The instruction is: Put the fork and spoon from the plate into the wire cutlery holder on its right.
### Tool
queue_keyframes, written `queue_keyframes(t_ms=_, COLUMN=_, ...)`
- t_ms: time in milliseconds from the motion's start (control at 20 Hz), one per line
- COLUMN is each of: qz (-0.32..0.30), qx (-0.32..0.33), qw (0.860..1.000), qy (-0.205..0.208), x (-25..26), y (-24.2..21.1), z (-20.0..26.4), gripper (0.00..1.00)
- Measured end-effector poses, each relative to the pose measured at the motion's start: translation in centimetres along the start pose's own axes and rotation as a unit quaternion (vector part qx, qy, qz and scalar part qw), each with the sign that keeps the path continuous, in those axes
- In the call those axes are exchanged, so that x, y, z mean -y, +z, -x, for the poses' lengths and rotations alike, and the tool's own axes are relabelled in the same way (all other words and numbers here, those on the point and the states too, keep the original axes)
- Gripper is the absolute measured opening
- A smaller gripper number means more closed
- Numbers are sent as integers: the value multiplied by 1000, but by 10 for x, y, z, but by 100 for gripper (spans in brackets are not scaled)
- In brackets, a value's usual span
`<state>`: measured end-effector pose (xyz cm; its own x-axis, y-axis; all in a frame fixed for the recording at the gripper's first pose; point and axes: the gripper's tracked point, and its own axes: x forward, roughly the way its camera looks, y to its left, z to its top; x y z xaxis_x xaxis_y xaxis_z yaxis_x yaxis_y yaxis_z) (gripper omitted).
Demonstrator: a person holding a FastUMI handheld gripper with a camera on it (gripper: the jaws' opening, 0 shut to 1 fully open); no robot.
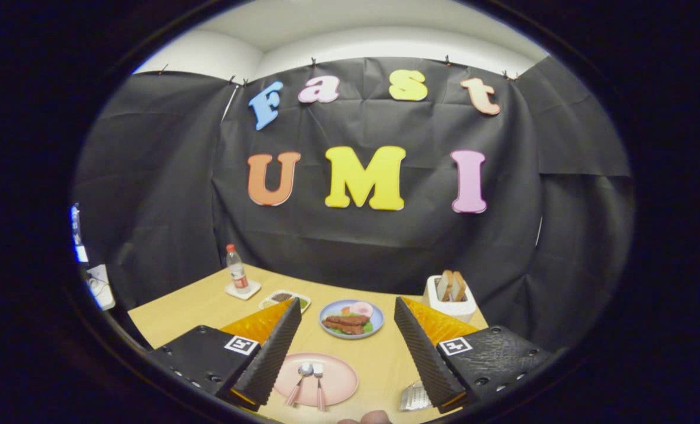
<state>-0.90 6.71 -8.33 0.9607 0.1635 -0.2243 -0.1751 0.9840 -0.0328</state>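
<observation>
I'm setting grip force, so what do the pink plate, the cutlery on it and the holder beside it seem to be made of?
The gripper hangs open above the table.
Pink plate: matte and evenly coloured, probably plastic or glazed ceramic.
Spoon and fork: shiny silvery heads suggest metal; pink handles look like plastic.
Wire cutlery holder: pale silvery mesh, apparently metal, partly hidden by a finger.

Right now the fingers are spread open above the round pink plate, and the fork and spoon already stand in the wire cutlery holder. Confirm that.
Not quite. The gripper view shows the pink-handled fork and spoon lying on the round pink plate, not in the wire cutlery holder. The rest holds: the gripper has its fingers spread open above the plate.
</observation>
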Motion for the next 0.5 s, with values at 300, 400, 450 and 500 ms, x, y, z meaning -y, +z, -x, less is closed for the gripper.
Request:
queue_keyframes(t_ms=300, qz=33, qx=-118, qw=992, qy=29, x=-19, y=-106, z=-25, gripper=95)
queue_keyframes(t_ms=400, qz=33, qx=-160, qw=986, qy=29, x=-21, y=-143, z=-34, gripper=95)
queue_keyframes(t_ms=450, qz=33, qx=-178, qw=983, qy=28, x=-22, y=-159, z=-38, gripper=95)
queue_keyframes(t_ms=500, qz=34, qx=-195, qw=980, qy=29, x=-24, y=-174, z=-41, gripper=96)
